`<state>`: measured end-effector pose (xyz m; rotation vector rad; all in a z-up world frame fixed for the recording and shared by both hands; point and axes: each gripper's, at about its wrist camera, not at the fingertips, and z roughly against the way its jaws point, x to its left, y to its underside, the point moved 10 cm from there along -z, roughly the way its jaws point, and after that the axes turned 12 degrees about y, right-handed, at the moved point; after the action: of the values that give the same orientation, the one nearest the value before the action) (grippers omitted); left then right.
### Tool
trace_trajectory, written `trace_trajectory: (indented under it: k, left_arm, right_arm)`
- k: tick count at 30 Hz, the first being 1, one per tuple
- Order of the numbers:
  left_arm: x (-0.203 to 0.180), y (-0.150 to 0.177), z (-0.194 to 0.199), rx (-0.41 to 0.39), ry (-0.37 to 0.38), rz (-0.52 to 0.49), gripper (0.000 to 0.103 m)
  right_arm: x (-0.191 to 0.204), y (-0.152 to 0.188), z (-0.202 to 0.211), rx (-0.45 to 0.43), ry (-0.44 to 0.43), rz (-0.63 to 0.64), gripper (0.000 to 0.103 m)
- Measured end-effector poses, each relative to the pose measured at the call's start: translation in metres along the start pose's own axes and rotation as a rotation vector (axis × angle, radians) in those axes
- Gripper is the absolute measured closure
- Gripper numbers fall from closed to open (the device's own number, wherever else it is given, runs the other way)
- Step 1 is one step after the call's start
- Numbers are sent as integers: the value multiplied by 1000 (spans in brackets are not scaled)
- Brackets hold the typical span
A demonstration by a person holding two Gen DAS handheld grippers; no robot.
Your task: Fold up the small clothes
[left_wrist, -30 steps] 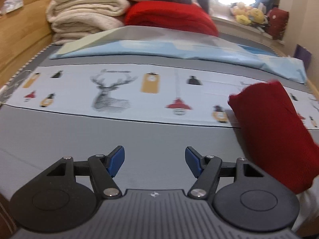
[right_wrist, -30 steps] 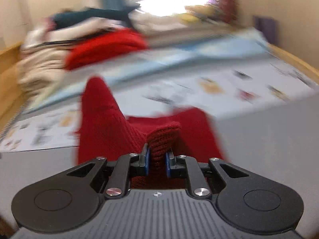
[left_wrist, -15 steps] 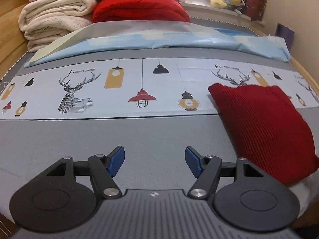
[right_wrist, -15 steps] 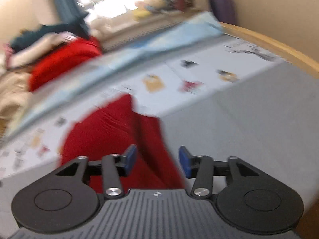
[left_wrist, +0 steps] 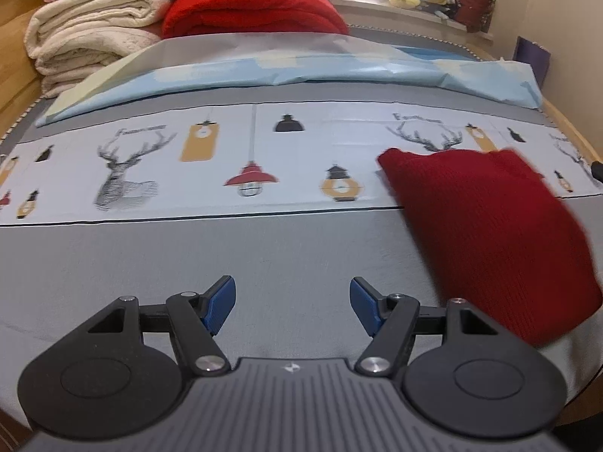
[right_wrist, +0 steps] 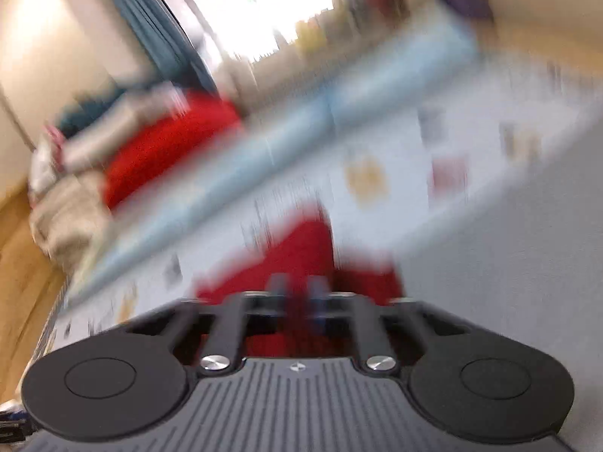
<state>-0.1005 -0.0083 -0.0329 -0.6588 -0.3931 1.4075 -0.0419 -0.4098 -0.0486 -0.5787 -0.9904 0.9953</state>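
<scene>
1. We take the red knit garment (left_wrist: pixel 490 233) as our landmark; it lies on the bedspread (left_wrist: pixel 226 256), across the border between the grey band and the printed strip with deer and lamps.
2. Our left gripper (left_wrist: pixel 293 307) hovers low over grey cloth to the left of the garment, apart from it, jaws spread wide and holding nothing.
3. Our right gripper (right_wrist: pixel 297 295) sits right at the garment's near edge. The view is badly smeared, but the blue pads look drawn almost together with red knit between them, so we judge it pinched on the fabric.
4. In the left view the garment looks like a compact, fairly smooth-edged shape, probably folded at least once.
5. We judge one more fold or a tidy-up remains; no finished stack of small clothes shows.
6. Behind the garment, well away, sit folded blankets (left_wrist: pixel 94 34) and a red quilt (left_wrist: pixel 248 7).
</scene>
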Motion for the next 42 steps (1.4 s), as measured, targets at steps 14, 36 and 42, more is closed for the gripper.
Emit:
trace_trajectory:
  k: [14, 36, 42]
  left_arm:
    - [-120, 7, -60, -13, 204, -13, 31]
    - [-158, 68, -118, 293, 288, -20, 28]
    - [-145, 47, -105, 211, 304, 55, 26]
  right_arm:
    - [-24, 49, -36, 292, 57, 22, 30]
    - [-13, 36, -24, 286, -7, 88, 58]
    - [-19, 58, -31, 358, 84, 171, 79]
